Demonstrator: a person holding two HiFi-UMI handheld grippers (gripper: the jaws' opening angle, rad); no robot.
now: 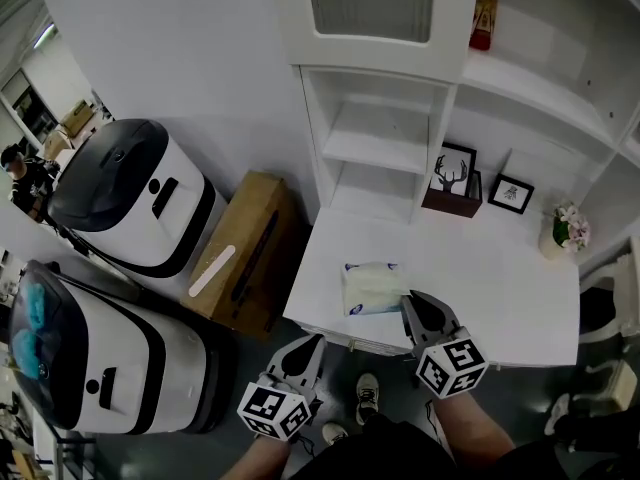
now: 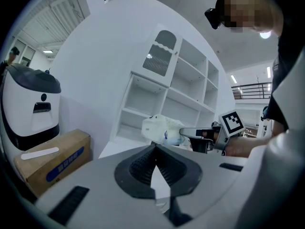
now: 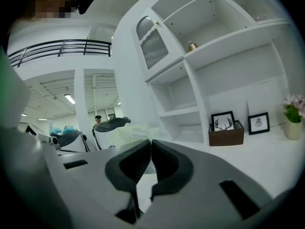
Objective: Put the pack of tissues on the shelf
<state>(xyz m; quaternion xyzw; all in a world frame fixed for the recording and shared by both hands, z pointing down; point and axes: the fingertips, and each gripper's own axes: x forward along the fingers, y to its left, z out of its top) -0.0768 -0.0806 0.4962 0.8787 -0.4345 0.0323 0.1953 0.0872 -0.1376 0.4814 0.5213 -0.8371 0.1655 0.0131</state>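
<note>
The pack of tissues [image 1: 371,286] is a pale plastic-wrapped bundle near the front edge of the white desk [image 1: 500,288]. My right gripper [image 1: 408,298] meets its right corner, jaws together and pinching the wrapper. In the left gripper view, the right gripper [image 2: 183,132] holds the pack [image 2: 161,128] by one end. In the right gripper view, the pack [image 3: 126,132] sits just past the closed tips of the right gripper [image 3: 151,141]. My left gripper [image 1: 315,340] hangs shut and empty below the desk's front edge [image 2: 155,148]. The white shelf unit [image 1: 385,138] stands behind the desk.
Two framed pictures [image 1: 455,180] [image 1: 511,194] and a small flower vase [image 1: 565,230] stand at the desk's back. A cardboard box [image 1: 245,253] and two white-and-black machines [image 1: 130,198] [image 1: 90,358] are on the floor to the left. A red item [image 1: 484,18] stands on an upper shelf.
</note>
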